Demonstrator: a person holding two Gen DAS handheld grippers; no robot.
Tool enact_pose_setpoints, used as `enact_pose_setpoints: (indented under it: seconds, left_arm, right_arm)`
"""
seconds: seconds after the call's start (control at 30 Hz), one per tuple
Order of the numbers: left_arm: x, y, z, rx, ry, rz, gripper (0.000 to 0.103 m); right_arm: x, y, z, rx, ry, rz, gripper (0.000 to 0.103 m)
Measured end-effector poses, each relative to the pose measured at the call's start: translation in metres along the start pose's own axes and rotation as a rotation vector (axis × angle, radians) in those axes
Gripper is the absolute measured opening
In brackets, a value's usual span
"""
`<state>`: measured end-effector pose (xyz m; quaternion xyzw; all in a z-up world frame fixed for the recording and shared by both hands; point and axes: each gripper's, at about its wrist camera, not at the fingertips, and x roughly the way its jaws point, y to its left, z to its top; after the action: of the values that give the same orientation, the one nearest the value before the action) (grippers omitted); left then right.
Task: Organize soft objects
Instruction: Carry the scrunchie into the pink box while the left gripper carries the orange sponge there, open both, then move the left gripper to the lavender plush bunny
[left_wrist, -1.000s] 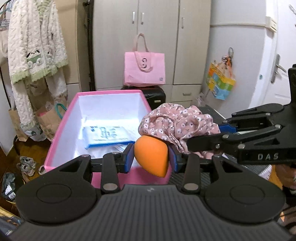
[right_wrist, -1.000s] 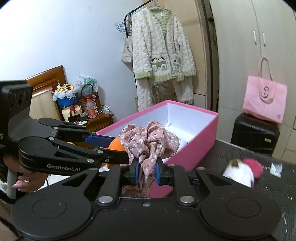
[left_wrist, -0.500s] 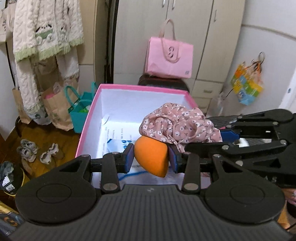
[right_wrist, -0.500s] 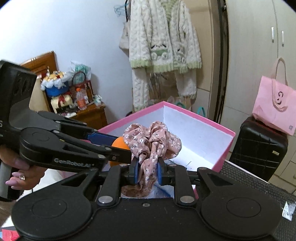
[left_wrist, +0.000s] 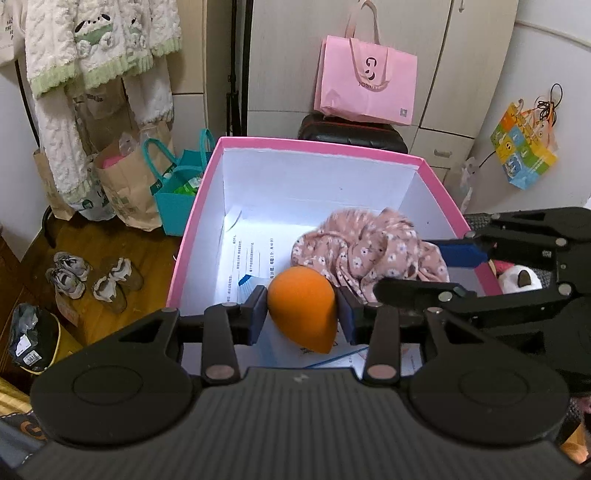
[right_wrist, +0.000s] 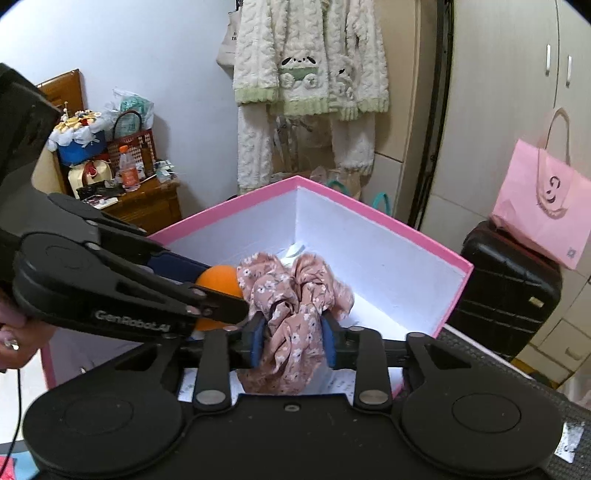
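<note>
The left gripper (left_wrist: 302, 314) pinches an orange sponge (left_wrist: 301, 309) between its two blue pads. The pads touch both sides of it, and the jaws stand only as wide as the sponge. The sponge is smooth and matte, with the shape of an egg or a drop, and its narrow tip points down. It hangs over the near part of the pink box (left_wrist: 192, 221).

The jaws of the right gripper (right_wrist: 293, 341) have just been opening. The scrunchie (right_wrist: 293, 306) is between them; the pads stand at its two sides, but I cannot tell if they press it. The scrunchie is thin pink cloth with small white flowers, gathered into many soft folds. One part bulges above the pads and one part hangs below them. It is over the inside of the box, just beside the sponge, and from the left camera the cloth seems to touch the sponge.

The box is stiff cardboard, rectangular, pink outside and on the rim, plain white inside. On its floor lie flat sheets of printed paper (left_wrist: 251, 254) with blue marks. Both grippers are black hard plastic with round flat joints.

A hand (right_wrist: 14, 332) holds the left gripper at the edge of the right camera view.
</note>
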<state>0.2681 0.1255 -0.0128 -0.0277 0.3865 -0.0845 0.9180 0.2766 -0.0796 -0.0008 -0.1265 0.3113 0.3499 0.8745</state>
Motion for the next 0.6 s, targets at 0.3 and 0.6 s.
enact_pose_setpoints:
  seconds: [0.3, 0.6]
  left_arm:
    - [-0.025, 0.002, -0.002, -0.022, -0.095, 0.011, 0.063]
    - [-0.069, -0.015, -0.009, 0.061, -0.14, 0.006, 0.065]
  right_arm:
    - [-0.019, -0.005, -0.001, -0.002, -0.025, -0.05, 0.066]
    - [-0.043, 0.012, -0.007, -0.051, -0.033, -0.081, 0.066]
